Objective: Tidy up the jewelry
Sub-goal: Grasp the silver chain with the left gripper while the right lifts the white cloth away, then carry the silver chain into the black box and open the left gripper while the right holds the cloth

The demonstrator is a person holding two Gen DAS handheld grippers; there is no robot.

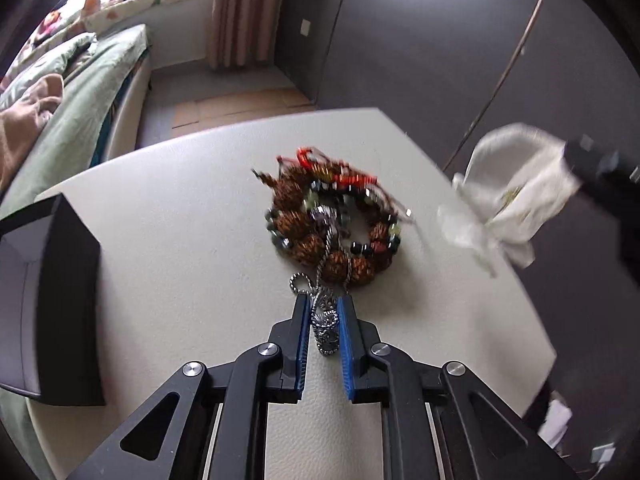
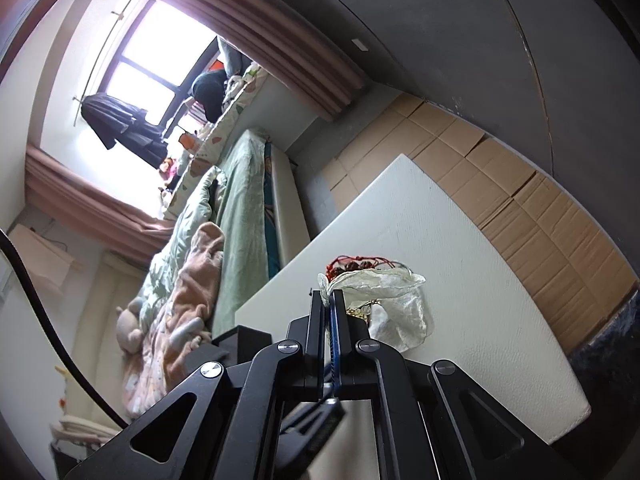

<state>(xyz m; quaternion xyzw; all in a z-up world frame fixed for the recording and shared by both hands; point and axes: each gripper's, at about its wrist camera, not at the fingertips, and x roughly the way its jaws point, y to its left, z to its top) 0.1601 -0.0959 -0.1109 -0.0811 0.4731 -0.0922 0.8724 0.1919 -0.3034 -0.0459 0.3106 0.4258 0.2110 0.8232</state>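
Nearest the left wrist camera, the left gripper point(image 1: 325, 312) points down at the white tabletop point(image 1: 180, 248), its blue pads point(image 1: 347, 320) drawn close around a bunched silver ball chain point(image 1: 325, 326); the pads look to be pressing its sides, so the chain is pinched between them. The chain runs forward out of the tips, loops once on the tabletop, and lies across a pile of bracelets point(image 1: 328, 220) just beyond: big brown seed beads, small dark and green beads, and red cord at the far edge, all a little blurred. To the left of the pile, well apart, a black box point(image 1: 48, 304) stands open near the tabletop edge. To the right, the right gripper point(image 2: 328, 300) has its jaws fully closed on the rim of a white pouch point(image 2: 394, 304), held above the tabletop with its mouth open; something small and gold-coloured shows inside, too small to identify. Past the tabletop lie flattened cardboard point(image 2: 500, 184) on the floor, a bed point(image 2: 240, 200) with green bedding, and pink curtains point(image 2: 280, 32).
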